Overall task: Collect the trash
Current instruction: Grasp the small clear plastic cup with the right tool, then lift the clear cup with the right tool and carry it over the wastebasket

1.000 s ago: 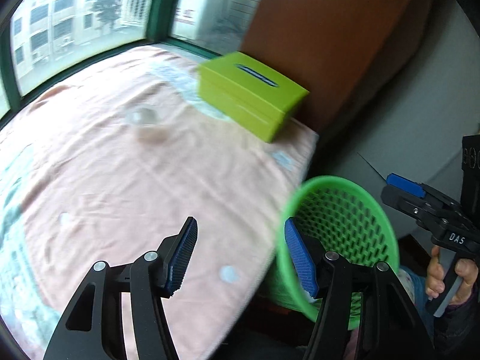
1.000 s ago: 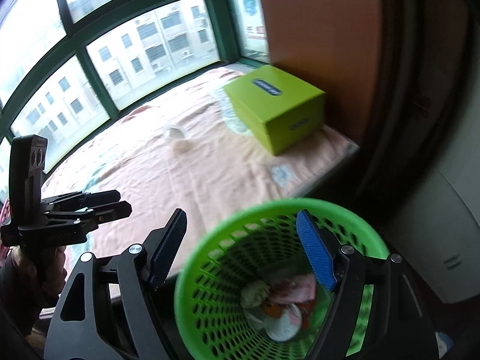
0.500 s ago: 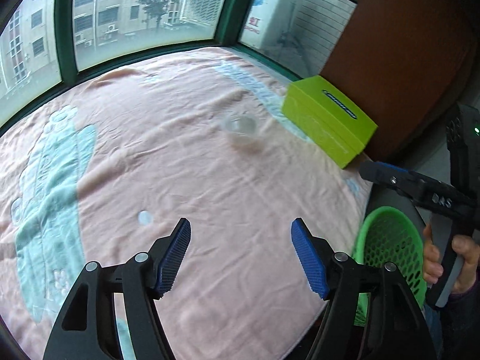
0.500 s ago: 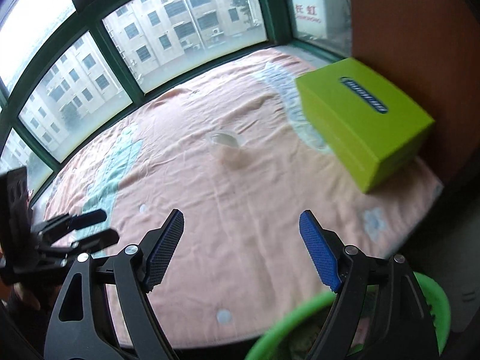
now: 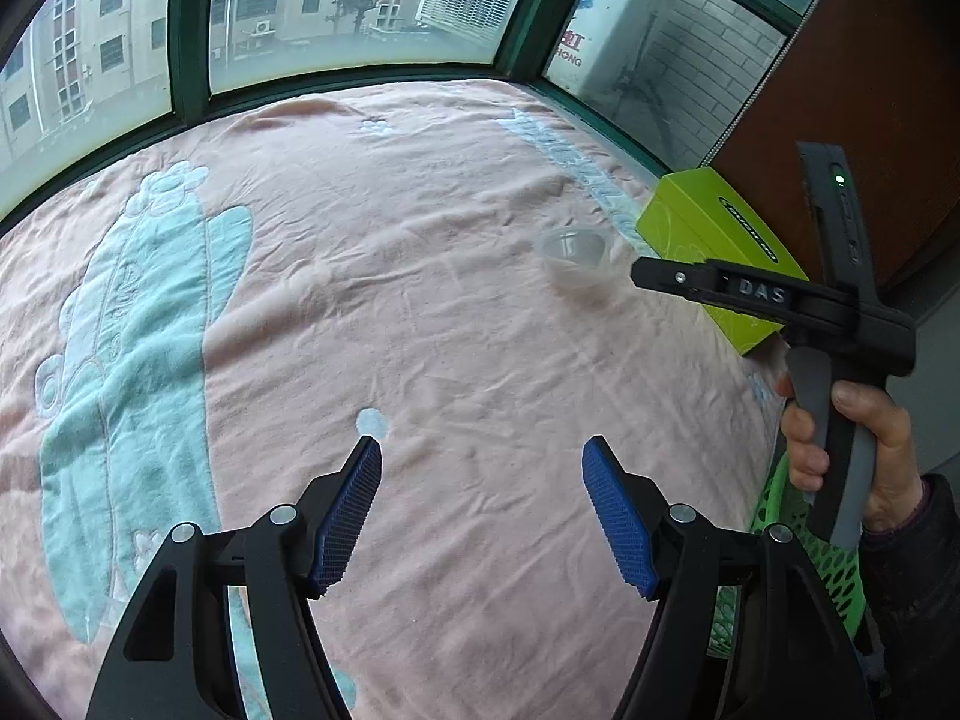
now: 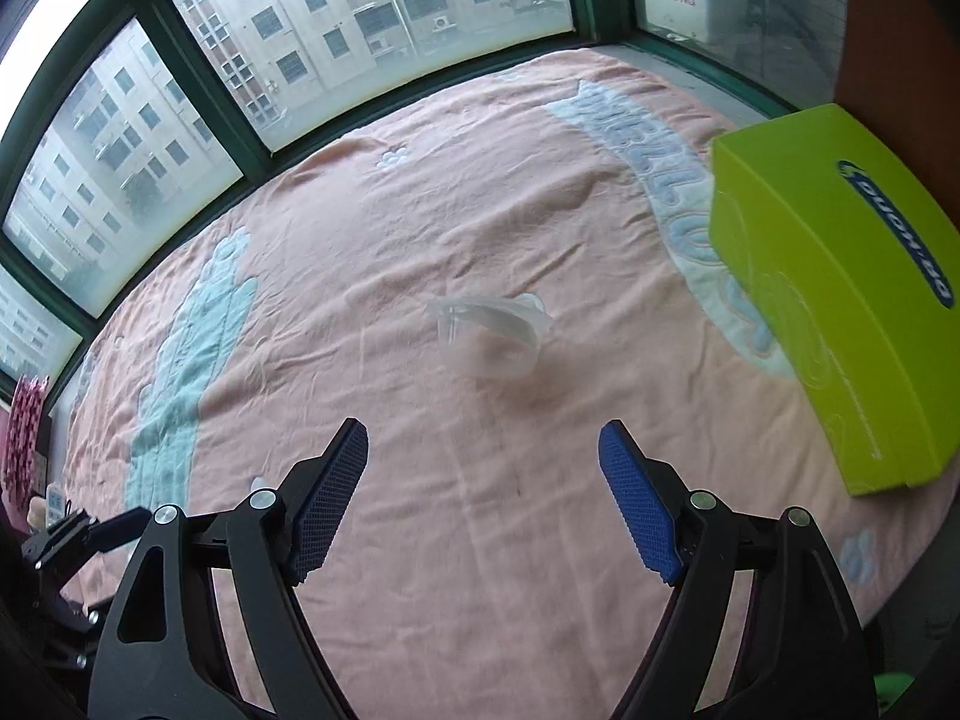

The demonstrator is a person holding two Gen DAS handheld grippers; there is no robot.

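A clear, glossy plastic cup (image 6: 489, 333) sits on fuzzy matt cloth blanket (image 6: 420, 192) beside smooth cardboard box (image 6: 840, 300).

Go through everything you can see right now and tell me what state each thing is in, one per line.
Left gripper: open, empty, above the blanket.
Right gripper: open, empty, facing the cup.
Clear plastic cup: on the blanket, appears empty, untouched.
Green box: closed, on the blanket.
Green basket: beside the bed, mostly hidden.

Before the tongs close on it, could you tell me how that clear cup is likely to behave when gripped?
The cup looks thin and see-through, so it is probably light and may crumple under a firm squeeze. It sits tilted on the soft blanket, so a nudge could tip it.
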